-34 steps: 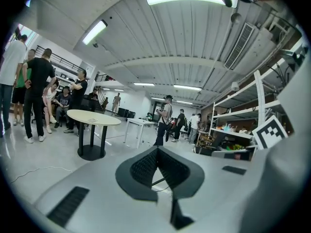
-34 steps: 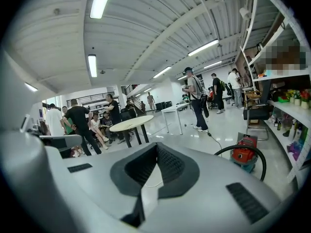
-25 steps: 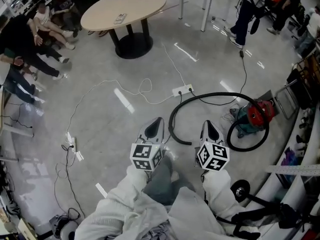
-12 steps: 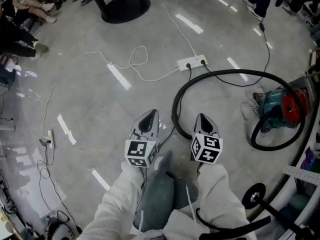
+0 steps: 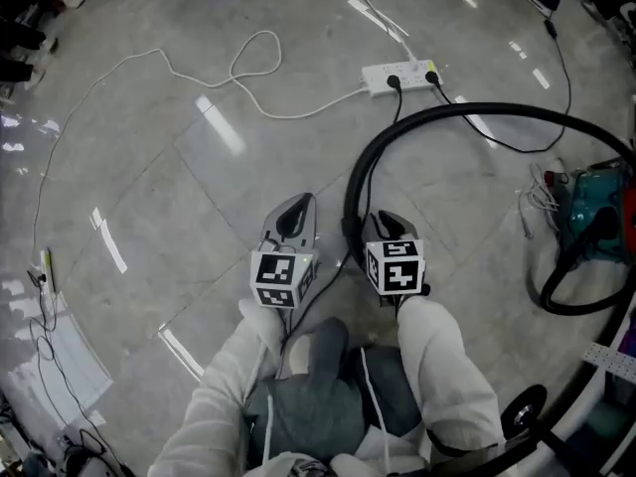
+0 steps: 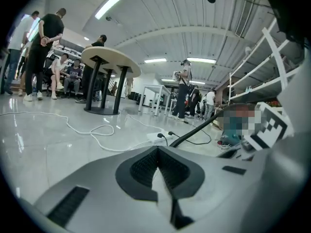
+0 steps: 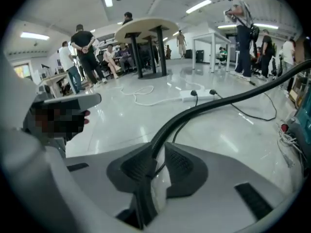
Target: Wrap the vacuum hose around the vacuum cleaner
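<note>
The black vacuum hose arcs over the floor from the teal and red vacuum cleaner at the right edge round to a free end just in front of me. My right gripper is low over that end. Its jaws have just been opening and stand a little apart. In the right gripper view the hose runs down into the gap at the right gripper, and I see no pad pressing on it. My left gripper hovers beside it, apart from the hose. In its own view the left gripper is shut and empty.
A white power strip with two black plugs lies beyond the hose, and a white cable loops across the floor at upper left. Shelving stands along the right. People, a round table and desks stand far back.
Both grippers and my head have dropped close to the floor. The right gripper has tipped downward, rolled, and arrived at the hose's free end. Its jaws have parted slightly.
</note>
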`<action>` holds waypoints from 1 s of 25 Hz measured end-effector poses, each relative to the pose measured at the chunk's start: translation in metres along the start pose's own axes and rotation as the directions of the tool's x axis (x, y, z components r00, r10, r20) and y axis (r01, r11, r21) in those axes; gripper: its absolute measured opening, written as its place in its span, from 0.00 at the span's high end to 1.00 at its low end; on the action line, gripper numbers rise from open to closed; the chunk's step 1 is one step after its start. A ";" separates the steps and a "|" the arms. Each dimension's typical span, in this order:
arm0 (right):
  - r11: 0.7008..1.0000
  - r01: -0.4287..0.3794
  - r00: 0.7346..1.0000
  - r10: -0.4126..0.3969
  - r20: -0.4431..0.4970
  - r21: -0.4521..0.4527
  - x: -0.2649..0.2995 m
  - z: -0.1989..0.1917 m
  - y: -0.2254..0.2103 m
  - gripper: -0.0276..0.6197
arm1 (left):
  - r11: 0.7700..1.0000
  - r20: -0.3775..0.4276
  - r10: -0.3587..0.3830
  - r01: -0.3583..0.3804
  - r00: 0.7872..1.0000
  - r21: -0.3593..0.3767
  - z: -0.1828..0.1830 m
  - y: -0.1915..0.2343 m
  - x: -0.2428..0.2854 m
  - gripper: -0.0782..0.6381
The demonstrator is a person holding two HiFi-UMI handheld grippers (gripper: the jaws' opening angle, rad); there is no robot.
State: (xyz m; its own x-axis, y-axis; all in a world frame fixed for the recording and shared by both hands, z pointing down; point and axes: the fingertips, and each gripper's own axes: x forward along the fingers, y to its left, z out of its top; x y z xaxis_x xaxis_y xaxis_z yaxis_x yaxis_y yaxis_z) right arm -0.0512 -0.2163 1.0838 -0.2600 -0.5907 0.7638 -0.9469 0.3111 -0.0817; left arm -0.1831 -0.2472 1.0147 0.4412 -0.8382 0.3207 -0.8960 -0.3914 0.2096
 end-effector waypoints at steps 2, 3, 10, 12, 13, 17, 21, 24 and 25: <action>1.000 -0.019 0.997 0.019 -0.081 -0.004 0.015 -0.023 0.006 0.78 | 0.999 -0.026 0.006 -0.007 1.000 -0.033 -0.007 0.000 -0.001 0.89; 1.000 -0.029 0.993 0.028 -0.116 -0.002 0.021 -0.033 0.008 0.75 | 0.999 -0.030 0.006 -0.007 1.000 -0.043 -0.007 -0.001 -0.002 0.89; 0.998 -0.060 0.965 0.060 -0.255 0.009 0.071 -0.062 0.029 0.62 | 0.999 -0.019 0.023 -0.023 1.000 -0.041 -0.014 0.018 -0.010 0.89; 0.998 -0.050 0.952 0.059 -0.300 0.039 0.081 -0.069 0.029 0.61 | 0.999 -0.026 0.031 -0.032 0.999 -0.043 -0.019 0.024 -0.015 0.89; 0.997 -0.040 0.945 0.058 -0.321 0.063 0.085 -0.072 0.029 0.60 | 0.998 -0.031 0.033 -0.035 0.999 -0.042 -0.021 0.027 -0.017 0.89; 0.996 0.014 0.931 0.017 -0.364 0.083 0.096 -0.077 0.028 0.59 | 0.998 -0.041 0.046 -0.048 0.998 -0.046 -0.029 0.036 -0.022 0.89; 0.997 0.039 0.945 -0.017 -0.326 0.061 0.101 -0.075 0.029 0.59 | 0.997 -0.058 0.047 -0.050 0.997 -0.055 -0.040 0.037 -0.023 0.89; 0.996 0.055 0.952 -0.031 -0.306 0.071 0.097 -0.076 0.022 0.59 | 0.997 -0.074 0.035 -0.040 0.997 -0.060 -0.048 0.032 -0.022 0.89; 0.995 0.057 0.954 -0.031 -0.298 0.079 0.093 -0.075 0.019 0.59 | 0.997 -0.077 0.033 -0.038 0.996 -0.062 -0.048 0.032 -0.021 0.89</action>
State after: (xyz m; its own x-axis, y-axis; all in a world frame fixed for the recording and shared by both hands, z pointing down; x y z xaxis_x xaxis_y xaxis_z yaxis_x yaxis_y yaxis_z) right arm -0.0795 -0.2095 1.2013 -0.1626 -0.3513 0.9220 -0.9722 0.2168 -0.0888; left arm -0.2184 -0.2234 1.0588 0.4135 -0.8190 0.3978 -0.9074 -0.3348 0.2540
